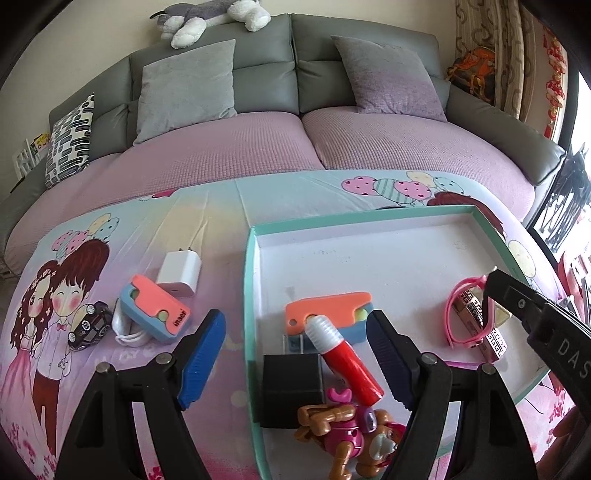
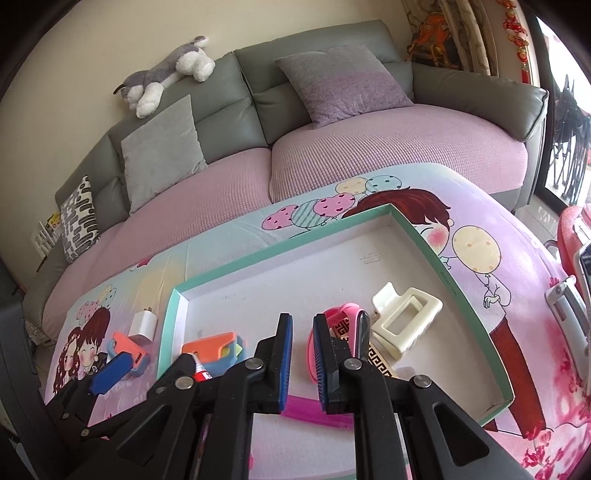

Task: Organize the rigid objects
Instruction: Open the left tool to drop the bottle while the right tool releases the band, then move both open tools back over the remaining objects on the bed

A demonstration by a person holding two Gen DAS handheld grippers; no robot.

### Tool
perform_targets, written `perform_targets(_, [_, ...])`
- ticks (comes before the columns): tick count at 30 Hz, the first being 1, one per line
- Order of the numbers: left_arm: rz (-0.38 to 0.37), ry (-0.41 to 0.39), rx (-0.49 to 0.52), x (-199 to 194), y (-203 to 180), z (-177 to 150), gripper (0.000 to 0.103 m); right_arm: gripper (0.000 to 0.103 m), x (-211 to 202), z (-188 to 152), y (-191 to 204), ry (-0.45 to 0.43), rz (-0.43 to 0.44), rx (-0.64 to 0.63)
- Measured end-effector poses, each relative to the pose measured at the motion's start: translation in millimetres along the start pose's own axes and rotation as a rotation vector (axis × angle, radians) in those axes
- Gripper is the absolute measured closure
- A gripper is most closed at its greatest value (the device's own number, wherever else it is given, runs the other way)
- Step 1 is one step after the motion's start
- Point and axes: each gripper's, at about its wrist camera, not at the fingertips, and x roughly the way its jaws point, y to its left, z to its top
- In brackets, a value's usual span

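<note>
Counter [image 1: 221,206] with a cartoon-printed cloth, set in front of a grey sofa [image 1: 258,66] that carries cushions and a plush dog [image 1: 210,16]. A shallow teal-rimmed tray [image 1: 248,280] rests on the cloth.

Left tongs [image 1: 295,354]: spread wide and empty, straddling the tray's left wall, one finger over the cloth and the other over the tray. Between and below them lie a red tube with a white ribbed cap [image 1: 341,356], an orange-and-blue case [image 1: 328,314], a black box [image 1: 290,389] and a brown-and-pink toy dog [image 1: 351,439].

Right tongs [image 2: 303,354]: pressed nearly together with nothing visible between the pads, over the tray floor beside a pink watch [image 2: 341,314]. A patterned bar [image 2: 378,360] lies under the watch, a cream hair clip [image 2: 404,321] just right of it, and a magenta strip [image 2: 314,410] below the fingers.

Outside the tray, on the cloth to its left: a white charger [image 1: 179,273], a second orange-and-blue case [image 1: 157,312], a white cable [image 1: 125,330] and a black toy car [image 1: 90,325].
</note>
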Motion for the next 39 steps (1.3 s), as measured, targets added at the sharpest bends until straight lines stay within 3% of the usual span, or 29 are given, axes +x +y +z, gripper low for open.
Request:
perform_targets(9, [0.074,-0.008,-0.087,-2,27,2,0.024,0.09,4,-1,2,0.013,-0.022,-0.014])
perform_targets(10, [0.087,-0.01,-0.098,-2,31,2,0.019,0.089,5,-2,2,0.018,-0.032,-0.018])
perform_targets(11, [0.098,-0.011,-0.106,-2,33,2,0.011,0.081,6,-2,3,0.023,-0.039,-0.023])
perform_targets(12, [0.11,-0.015,-0.116,-2,36,2,0.009,0.066,8,-2,3,0.026,-0.044,-0.024])
perform_targets(14, [0.13,-0.023,-0.138,-2,41,2,0.008,0.048,9,-3,3,0.026,-0.045,-0.024])
perform_targets(16, [0.143,-0.03,-0.159,-3,47,2,0.008,0.047,9,-3,4,0.025,-0.044,-0.027])
perform_targets(18, [0.158,-0.042,-0.178,-4,52,1,0.008,0.037,10,-4,6,0.029,-0.055,-0.037])
perform_targets(22, [0.185,-0.052,-0.194,-5,58,0,0.005,0.031,14,-6,9,0.04,-0.084,-0.067])
perform_targets(32, [0.211,-0.053,-0.227,-5,69,-2,0.005,0.001,16,-7,9,0.04,-0.11,-0.083])
perform_targets(39, [0.216,-0.044,-0.234,-3,72,-3,0.005,0.0,19,-7,9,0.045,-0.126,-0.088])
